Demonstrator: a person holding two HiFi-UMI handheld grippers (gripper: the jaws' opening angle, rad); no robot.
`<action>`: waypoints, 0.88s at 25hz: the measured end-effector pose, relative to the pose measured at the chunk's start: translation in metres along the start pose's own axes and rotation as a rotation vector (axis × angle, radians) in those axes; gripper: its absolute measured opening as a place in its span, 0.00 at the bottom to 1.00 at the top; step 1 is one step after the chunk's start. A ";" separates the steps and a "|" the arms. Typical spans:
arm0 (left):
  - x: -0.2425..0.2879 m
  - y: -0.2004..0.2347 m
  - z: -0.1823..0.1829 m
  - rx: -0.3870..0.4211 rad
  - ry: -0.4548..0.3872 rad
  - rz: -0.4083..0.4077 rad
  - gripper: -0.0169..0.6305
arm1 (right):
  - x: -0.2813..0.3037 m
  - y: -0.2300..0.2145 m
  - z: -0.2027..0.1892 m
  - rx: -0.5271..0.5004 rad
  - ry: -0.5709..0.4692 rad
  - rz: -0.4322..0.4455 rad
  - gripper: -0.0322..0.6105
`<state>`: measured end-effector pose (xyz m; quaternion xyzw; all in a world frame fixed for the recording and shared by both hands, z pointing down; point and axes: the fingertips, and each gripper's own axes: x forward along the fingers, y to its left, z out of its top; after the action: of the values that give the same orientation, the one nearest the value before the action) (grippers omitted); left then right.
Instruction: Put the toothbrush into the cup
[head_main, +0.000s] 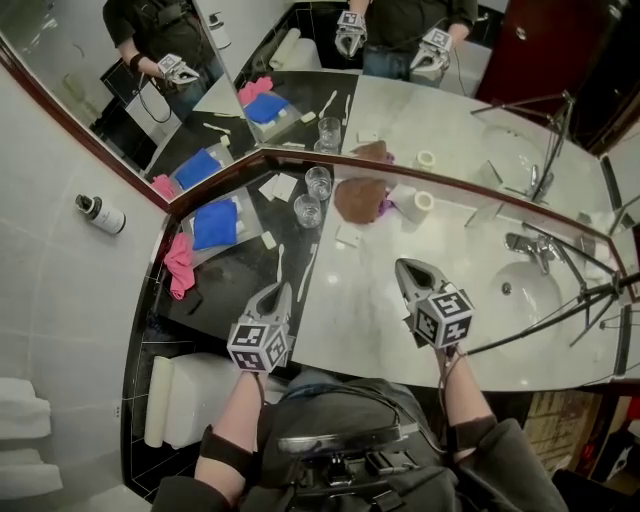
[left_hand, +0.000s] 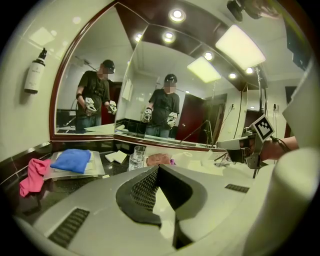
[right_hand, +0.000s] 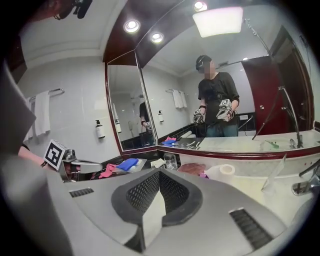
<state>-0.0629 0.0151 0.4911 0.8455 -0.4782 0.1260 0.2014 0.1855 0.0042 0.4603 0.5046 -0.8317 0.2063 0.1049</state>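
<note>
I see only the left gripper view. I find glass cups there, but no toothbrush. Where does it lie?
Observer: The head view shows a white toothbrush lying flat on the dark counter, right by the tip of the left gripper.
Operator: Does the right gripper hold anything?
Observer: No. In the right gripper view its fingers are together, with nothing between them.

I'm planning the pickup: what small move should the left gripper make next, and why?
Probably open the left gripper and dip toward the toothbrush just ahead of it: its fingers are shut and empty, and the toothbrush lies flat on the counter, outside the glass cup.
</note>
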 end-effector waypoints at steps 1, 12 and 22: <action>0.000 -0.003 0.000 0.001 -0.001 -0.003 0.03 | -0.002 -0.002 -0.002 0.006 0.000 -0.001 0.08; -0.003 -0.019 0.002 -0.010 -0.013 0.000 0.03 | -0.008 -0.001 -0.006 0.002 0.009 0.035 0.08; -0.015 -0.005 0.006 0.020 -0.011 0.070 0.03 | 0.005 0.018 -0.012 -0.023 0.014 0.110 0.08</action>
<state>-0.0657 0.0260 0.4787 0.8308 -0.5075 0.1331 0.1857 0.1664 0.0131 0.4688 0.4555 -0.8598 0.2055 0.1049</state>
